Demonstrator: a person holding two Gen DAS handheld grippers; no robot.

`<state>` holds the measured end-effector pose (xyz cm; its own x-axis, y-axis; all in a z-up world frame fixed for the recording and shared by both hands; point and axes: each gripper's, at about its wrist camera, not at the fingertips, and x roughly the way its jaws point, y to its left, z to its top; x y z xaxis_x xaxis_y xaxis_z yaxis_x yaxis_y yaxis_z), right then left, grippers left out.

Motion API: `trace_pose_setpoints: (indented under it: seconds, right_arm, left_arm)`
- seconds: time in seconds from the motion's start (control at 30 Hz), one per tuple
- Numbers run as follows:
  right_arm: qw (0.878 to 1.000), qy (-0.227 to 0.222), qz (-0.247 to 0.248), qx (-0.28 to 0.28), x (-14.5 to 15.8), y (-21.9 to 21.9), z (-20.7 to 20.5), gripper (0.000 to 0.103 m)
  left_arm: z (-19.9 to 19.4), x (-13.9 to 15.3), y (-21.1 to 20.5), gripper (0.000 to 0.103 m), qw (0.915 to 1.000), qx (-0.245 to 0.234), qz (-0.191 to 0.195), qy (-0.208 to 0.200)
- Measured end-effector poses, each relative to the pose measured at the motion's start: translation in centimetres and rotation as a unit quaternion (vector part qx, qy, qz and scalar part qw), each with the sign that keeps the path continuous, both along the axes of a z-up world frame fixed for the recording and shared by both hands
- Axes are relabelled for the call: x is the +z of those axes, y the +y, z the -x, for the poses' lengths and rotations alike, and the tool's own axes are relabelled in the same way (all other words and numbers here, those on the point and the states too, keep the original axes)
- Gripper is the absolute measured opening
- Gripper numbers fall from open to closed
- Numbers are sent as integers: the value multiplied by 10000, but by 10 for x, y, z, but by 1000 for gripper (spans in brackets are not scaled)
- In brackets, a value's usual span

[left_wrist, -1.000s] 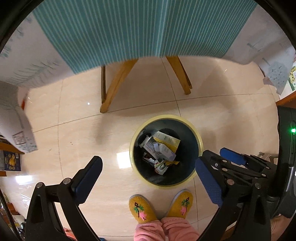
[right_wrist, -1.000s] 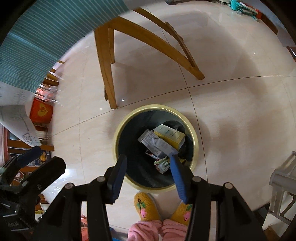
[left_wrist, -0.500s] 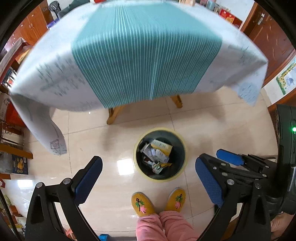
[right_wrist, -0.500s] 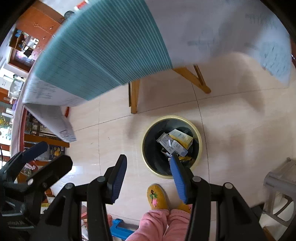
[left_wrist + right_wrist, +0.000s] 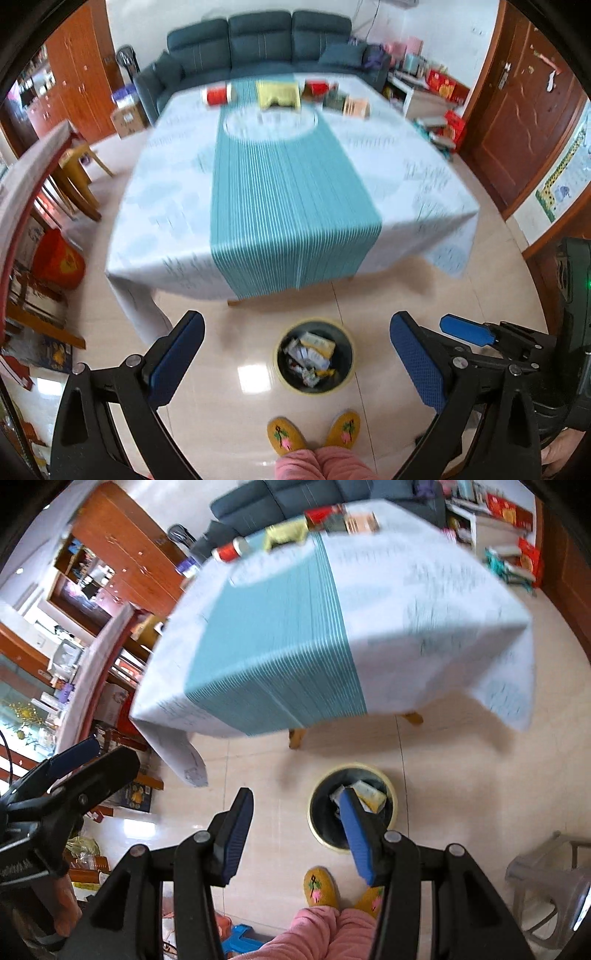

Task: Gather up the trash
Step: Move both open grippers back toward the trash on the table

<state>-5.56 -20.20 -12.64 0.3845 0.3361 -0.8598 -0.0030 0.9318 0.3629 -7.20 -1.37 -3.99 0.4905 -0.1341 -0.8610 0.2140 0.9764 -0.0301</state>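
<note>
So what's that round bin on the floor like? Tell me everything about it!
The trash bin is round, dark inside, with a pale yellow rim. It stands upright on the shiny tiled floor, just in front of the cloth-covered table and near the person's yellow slippers. It has no lid. Inside lies a heap of crumpled wrappers and small cartons, one of them yellowish. Neither gripper touches it.

Trash bin (image 5: 314, 356) on tiled floor (image 5: 424, 288)
</note>
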Motion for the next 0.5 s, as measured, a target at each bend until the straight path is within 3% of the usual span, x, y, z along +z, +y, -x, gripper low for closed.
trace_pose_setpoints:
  seconds: [0.23, 0.5]
  right_arm:
    - [9970, -767, 89, 82, 73, -12, -6, 49]
    - [9905, -1348, 252, 116, 125, -14, -29, 49]
  left_arm:
    - [-3, 68, -6, 100, 9977, 33, -73, -675]
    - [-26, 118, 4, 100, 9949, 178, 362, -921]
